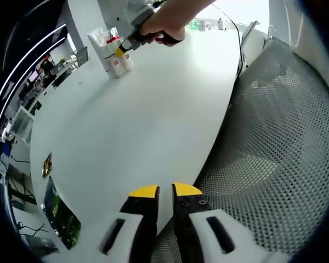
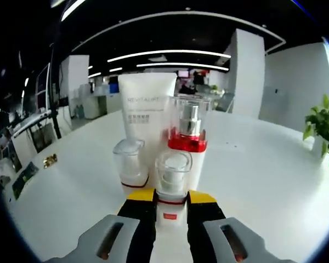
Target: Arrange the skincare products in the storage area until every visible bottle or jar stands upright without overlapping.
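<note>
While my right gripper holds the small clear-capped white bottle, nudging could topple the tall white tube touching behind; my left gripper idles, jaws narrow.

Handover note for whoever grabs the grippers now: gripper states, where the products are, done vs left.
Left gripper: shut, holding nothing, over the white table's edge beside a mesh chair.
Right gripper: jaws around a small clear-capped bottle, upright on the table.
Upright, close together: white tube, red-collared pump bottle, small bottle.
Done: all four upright.
Left: release the held bottle, confirm no overlap.
</note>
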`<state>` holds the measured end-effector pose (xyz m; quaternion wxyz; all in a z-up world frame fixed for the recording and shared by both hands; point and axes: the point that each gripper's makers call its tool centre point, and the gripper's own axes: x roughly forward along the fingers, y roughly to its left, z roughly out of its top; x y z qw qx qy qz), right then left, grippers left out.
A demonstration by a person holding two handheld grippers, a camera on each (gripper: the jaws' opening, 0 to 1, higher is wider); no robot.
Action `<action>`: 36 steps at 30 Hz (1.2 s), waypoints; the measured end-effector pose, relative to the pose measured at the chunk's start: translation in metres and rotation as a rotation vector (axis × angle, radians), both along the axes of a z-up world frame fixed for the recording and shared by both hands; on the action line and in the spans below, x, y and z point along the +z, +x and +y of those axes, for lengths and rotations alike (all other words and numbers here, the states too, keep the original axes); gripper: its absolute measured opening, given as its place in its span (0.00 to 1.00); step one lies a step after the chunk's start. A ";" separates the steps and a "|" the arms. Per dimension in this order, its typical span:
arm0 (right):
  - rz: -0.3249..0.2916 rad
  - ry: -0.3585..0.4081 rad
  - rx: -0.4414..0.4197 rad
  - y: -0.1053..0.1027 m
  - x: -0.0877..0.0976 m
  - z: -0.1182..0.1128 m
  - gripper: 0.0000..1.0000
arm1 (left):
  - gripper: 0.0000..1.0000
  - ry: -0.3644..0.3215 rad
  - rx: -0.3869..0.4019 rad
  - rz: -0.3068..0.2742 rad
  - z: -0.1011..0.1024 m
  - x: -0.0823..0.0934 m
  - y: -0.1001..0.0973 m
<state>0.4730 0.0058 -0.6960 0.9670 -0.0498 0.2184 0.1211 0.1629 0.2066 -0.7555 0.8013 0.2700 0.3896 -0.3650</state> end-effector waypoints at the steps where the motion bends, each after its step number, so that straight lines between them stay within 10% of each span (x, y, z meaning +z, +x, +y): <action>1: 0.001 0.002 -0.002 0.000 0.000 0.000 0.17 | 0.03 0.000 0.000 0.001 0.000 0.000 0.000; 24: 0.052 -0.011 -0.014 -0.005 -0.002 -0.002 0.24 | 0.00 0.007 -0.002 -0.003 0.001 0.000 0.000; 36: 0.095 -0.029 0.048 -0.066 -0.001 -0.006 0.23 | 0.00 0.015 0.003 -0.009 0.003 0.000 0.002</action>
